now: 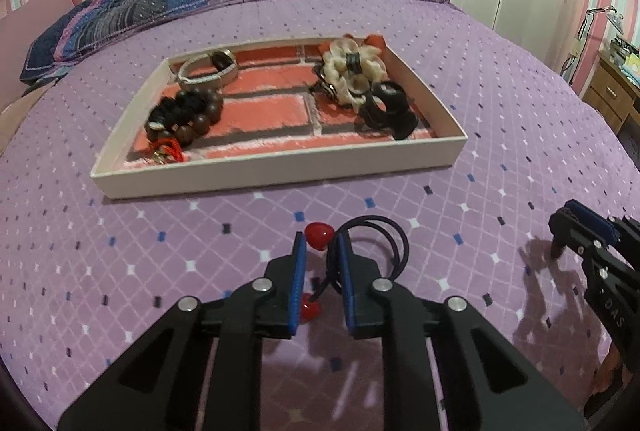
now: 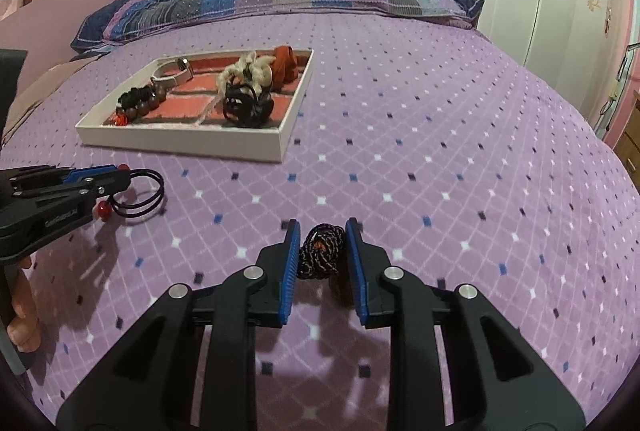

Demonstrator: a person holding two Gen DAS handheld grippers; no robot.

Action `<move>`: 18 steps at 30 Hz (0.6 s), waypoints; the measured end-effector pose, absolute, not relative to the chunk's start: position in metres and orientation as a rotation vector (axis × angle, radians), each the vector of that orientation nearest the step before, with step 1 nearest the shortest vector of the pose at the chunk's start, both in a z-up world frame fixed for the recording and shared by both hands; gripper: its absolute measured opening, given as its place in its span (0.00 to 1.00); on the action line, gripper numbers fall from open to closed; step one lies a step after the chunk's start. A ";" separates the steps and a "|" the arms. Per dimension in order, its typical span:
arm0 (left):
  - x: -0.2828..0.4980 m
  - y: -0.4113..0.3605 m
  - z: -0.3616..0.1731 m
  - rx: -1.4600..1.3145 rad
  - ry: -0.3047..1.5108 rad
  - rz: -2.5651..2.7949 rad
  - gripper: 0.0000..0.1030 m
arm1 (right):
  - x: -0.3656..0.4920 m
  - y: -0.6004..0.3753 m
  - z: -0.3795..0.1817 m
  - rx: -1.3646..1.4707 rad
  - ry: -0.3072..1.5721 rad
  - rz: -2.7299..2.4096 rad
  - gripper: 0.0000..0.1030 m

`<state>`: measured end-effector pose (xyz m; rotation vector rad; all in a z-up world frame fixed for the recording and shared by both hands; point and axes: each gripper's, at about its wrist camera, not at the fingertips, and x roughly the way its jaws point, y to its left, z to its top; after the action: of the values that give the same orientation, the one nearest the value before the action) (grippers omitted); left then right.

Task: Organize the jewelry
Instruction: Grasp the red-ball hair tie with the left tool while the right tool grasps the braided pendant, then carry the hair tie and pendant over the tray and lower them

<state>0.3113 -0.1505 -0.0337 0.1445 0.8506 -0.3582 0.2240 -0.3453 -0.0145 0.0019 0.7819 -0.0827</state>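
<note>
Purple quilted bed: your left tongs clamp a black hair tie; your right tongs clamp a speckled cord; tray at twelve o'clock.

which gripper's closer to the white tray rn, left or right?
Left. The left gripper, shut on a dark hair tie with red beads, sits just in front of the white tray. The right gripper is farther back, off to its right.
</note>
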 end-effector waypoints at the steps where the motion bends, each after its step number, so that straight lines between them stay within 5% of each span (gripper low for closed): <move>1: 0.312 -0.149 -0.032 0.144 0.847 -0.358 0.16 | 0.227 -0.343 -0.012 -0.003 0.778 -0.082 0.23; 18: 0.354 -0.065 0.011 0.080 0.768 -0.259 0.16 | 0.283 -0.303 0.031 -0.046 0.689 -0.052 0.23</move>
<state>0.3540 -0.0650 0.0113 0.0801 0.7684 -0.2589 0.2826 -0.3031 0.0315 -0.0456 0.6890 -0.0521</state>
